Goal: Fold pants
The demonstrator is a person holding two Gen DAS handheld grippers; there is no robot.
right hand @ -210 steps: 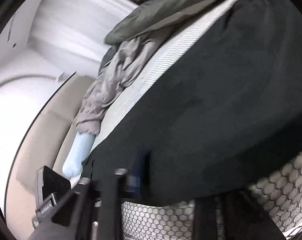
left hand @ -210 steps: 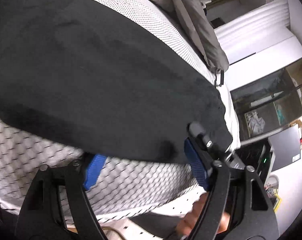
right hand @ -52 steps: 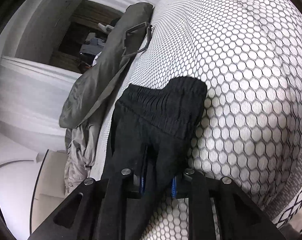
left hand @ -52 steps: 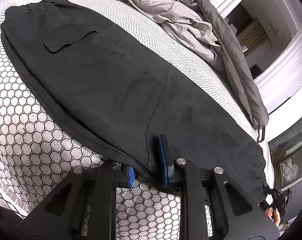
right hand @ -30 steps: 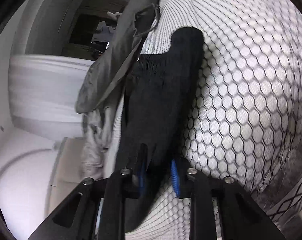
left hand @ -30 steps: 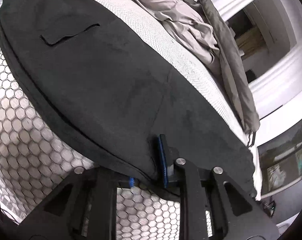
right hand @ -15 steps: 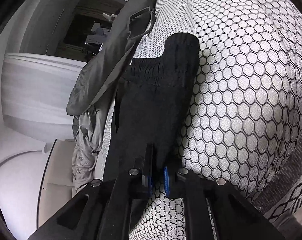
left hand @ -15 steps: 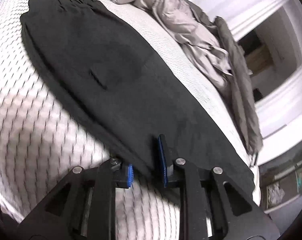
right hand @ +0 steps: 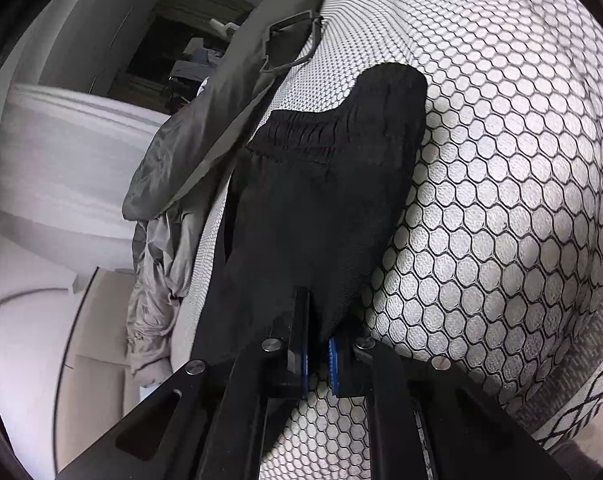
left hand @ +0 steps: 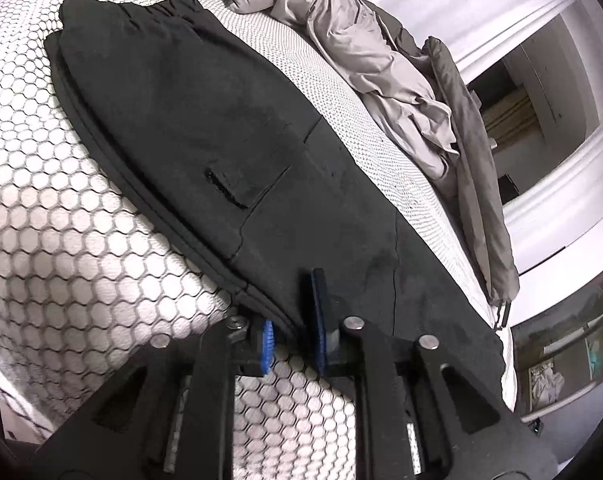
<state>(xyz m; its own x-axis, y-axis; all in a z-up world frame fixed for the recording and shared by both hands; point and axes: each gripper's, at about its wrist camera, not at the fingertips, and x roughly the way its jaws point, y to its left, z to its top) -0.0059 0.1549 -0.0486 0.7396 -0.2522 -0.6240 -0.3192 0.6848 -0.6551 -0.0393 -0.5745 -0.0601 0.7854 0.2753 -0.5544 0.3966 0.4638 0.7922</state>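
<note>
1. Gripping the near edge of the black cargo pants [left hand: 229, 136], my left gripper [left hand: 291, 334] has its blue pads narrow on the fabric; the pants lie lengthwise on the honeycomb-patterned bed cover [left hand: 53, 232].
2. My right gripper [right hand: 318, 354] pinches the leg near its elastic cuff [right hand: 341, 128]; grey bedding [left hand: 365, 52] lies beyond.

A: Left gripper [left hand: 291, 334] status?
B: Low, pointing forward. Blue pads [left hand: 316, 320] narrowly apart, fabric edge pinched between them. One pad reaches further ahead than the other.

A: Right gripper [right hand: 317, 360]?
B: Same story, jaws nearly together, clamped on dark cloth. Blue pads [right hand: 332, 364] barely visible at the nip. Black finger arms run from the lower frame and converge at the grip.

A: Hands or wrists visible?
B: No, only gripper hardware in both views.
</note>
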